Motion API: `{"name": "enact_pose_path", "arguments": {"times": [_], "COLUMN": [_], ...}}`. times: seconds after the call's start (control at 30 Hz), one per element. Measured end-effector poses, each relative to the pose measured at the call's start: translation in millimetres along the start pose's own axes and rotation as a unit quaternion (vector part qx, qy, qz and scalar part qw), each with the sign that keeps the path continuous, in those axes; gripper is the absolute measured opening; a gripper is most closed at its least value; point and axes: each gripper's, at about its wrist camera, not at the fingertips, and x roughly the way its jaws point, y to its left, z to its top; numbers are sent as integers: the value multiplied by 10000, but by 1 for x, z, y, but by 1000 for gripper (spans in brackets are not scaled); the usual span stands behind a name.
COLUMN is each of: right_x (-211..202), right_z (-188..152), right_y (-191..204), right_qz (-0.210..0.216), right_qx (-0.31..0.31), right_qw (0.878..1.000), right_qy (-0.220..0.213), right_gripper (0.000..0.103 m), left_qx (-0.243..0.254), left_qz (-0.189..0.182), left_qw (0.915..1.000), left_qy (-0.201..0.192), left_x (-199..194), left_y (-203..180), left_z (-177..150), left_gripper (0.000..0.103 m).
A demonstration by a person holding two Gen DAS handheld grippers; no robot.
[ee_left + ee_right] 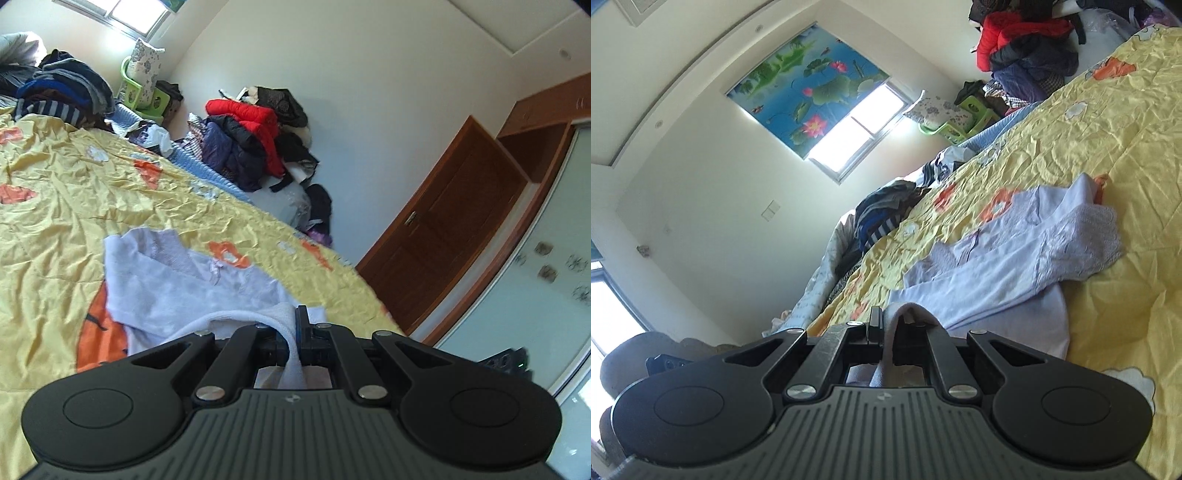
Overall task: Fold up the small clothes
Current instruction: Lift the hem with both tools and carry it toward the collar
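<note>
A small pale lavender garment [192, 284] lies on the yellow flowered bedspread [74, 192]. My left gripper [293, 332] is shut on a fold of its near edge, which bunches up between the jaws. In the right wrist view the same garment [1015, 258] spreads across the bedspread [1108, 147], with a lacy sleeve [1082, 240] lying over it. My right gripper [890, 325] is shut on another fold of the garment's near edge. Both grippers hold the cloth just above the bed.
A stack of dark folded clothes [62, 88] sits at the far side of the bed. A heap of jackets, one red [255, 125], lies against the wall. A green basket [140, 88] stands by the window. A wooden door [443, 221] is to the right.
</note>
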Motion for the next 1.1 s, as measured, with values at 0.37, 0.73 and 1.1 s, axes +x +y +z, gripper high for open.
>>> {"name": "enact_pose_path", "arguments": {"times": [0.37, 0.73, 1.1], "right_x": [11, 33, 61], "right_z": [13, 32, 50], "right_y": [-9, -25, -40], "right_qz": [-10, -92, -446], "right_qx": [87, 253, 201], "right_qw": [9998, 9992, 9979], "right_qy": [-166, -293, -421], "right_gripper": [9, 9, 9], "left_qx": [-131, -475, -628], "left_qz": [-13, 236, 896], "left_qw": [9999, 9986, 9932], "left_qy": [-69, 57, 403], "left_x": [18, 41, 97], "left_y": [1, 24, 47], "left_z": [21, 35, 48], "left_gripper": [2, 2, 2]}}
